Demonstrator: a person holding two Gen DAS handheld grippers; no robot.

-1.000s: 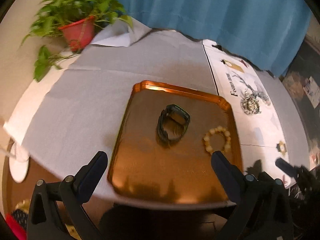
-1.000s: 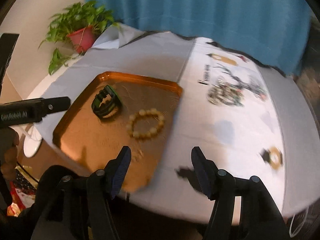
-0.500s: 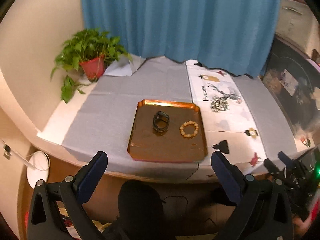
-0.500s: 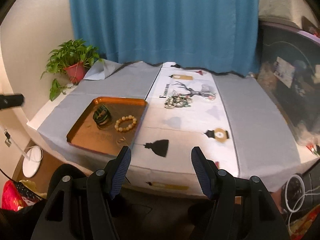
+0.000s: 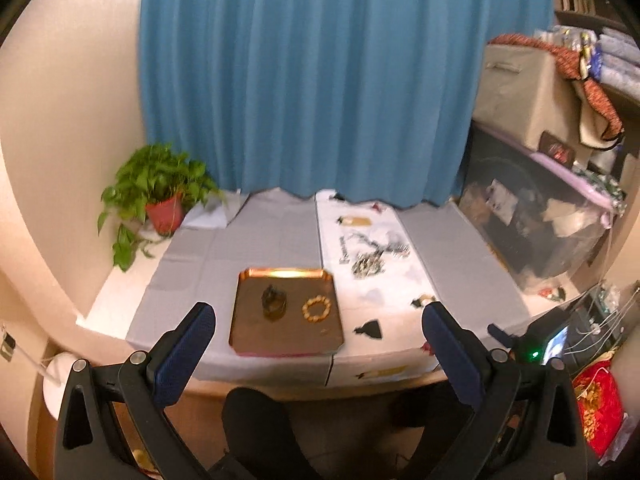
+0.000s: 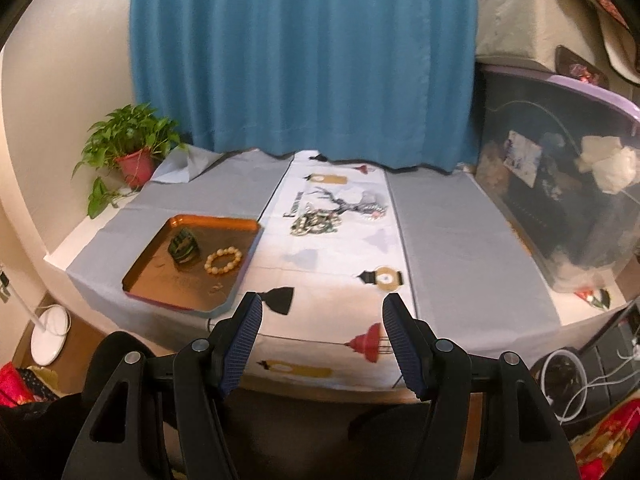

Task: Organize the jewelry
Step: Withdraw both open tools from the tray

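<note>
Fingers [image 6: 242, 334] of both grippers spread, empty; copper tray [image 6: 160, 256] carries cream bead bracelet [image 6: 224, 261] beside dark green bangle [image 6: 183, 245].

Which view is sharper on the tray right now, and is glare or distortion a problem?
Right wrist view: the tray, beaded bracelet and dark bracelet read fairly crisp; the jewelry pile is soft. Left wrist view: the tray is smaller and blurrier, with bright glare along its far rim. Both views: heavy fisheye bending and black vignette at the corners.
</note>
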